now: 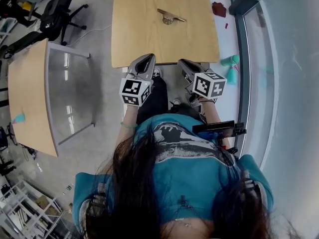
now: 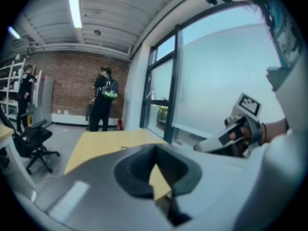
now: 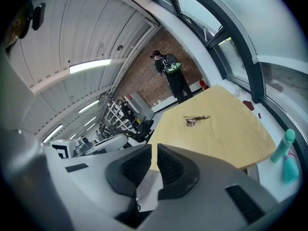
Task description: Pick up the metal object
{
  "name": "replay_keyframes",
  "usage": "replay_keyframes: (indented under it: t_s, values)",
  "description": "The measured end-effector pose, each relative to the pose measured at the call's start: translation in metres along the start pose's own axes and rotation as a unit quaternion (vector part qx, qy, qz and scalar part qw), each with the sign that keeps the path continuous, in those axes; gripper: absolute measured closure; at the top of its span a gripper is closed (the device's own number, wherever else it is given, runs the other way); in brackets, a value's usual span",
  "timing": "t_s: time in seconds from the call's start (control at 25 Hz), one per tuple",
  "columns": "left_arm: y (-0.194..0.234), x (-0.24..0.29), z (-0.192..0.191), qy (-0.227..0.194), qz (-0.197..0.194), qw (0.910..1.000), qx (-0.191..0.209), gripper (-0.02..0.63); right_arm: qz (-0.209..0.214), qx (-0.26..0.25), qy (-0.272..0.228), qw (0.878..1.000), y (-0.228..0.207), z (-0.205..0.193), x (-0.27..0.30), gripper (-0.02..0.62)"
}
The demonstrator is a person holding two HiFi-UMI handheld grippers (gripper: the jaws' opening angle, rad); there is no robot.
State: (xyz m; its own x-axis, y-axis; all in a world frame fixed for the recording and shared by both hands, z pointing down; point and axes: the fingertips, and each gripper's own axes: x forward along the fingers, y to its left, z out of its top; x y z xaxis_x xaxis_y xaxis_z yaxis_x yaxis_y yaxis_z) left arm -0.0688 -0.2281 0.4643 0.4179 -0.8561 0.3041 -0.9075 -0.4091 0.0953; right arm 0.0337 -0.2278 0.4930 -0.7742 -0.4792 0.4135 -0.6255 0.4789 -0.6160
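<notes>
In the head view, the metal object (image 1: 170, 17) lies toward the bench's (image 1: 144, 46) far side. It is well apart from your left gripper (image 1: 149, 59) and right gripper (image 1: 184, 62), both at the bench's near edge. In the left gripper view, your left gripper (image 2: 156, 170) is clenched and empty at that edge. In the right gripper view, your right gripper (image 3: 154, 150) is clenched on nothing, and the object (image 3: 196, 120) lies well beyond its tips, mid-bench (image 3: 231, 138).
</notes>
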Motion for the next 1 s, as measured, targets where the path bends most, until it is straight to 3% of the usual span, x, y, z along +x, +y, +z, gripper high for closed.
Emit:
replay_keyframes:
  t_s: [0.28,0.48,0.6,0.68,0.8,1.0]
  values:
    - [0.075,0.059,0.021,0.011,-0.049,0.9987,0.012,0.603,-0.048,0.033,-0.018,0.998,-0.027,0.056,0.081,0.555]
    - [0.115,0.087,0.017,0.02,-0.079,0.9967,0.008,0.603,-0.096,0.04,-0.007,0.995,-0.059,0.07,0.132,0.554]
    - [0.138,0.095,0.013,0.026,-0.084,0.9959,-0.018,0.603,-0.111,0.047,0.023,0.992,-0.073,0.065,0.156,0.554]
    - [0.157,0.102,0.009,0.027,-0.085,0.9952,-0.04,0.603,-0.128,0.017,0.052,0.99,-0.084,0.062,0.174,0.552]
    - [0.18,0.108,0.003,0.027,-0.085,0.9939,-0.065,0.603,-0.142,-0.048,0.095,0.984,-0.096,0.06,0.2,0.469]
    - [0.206,0.114,-0.005,0.036,-0.077,0.9936,-0.074,0.603,-0.171,-0.126,0.132,0.968,-0.119,0.075,0.231,0.446]
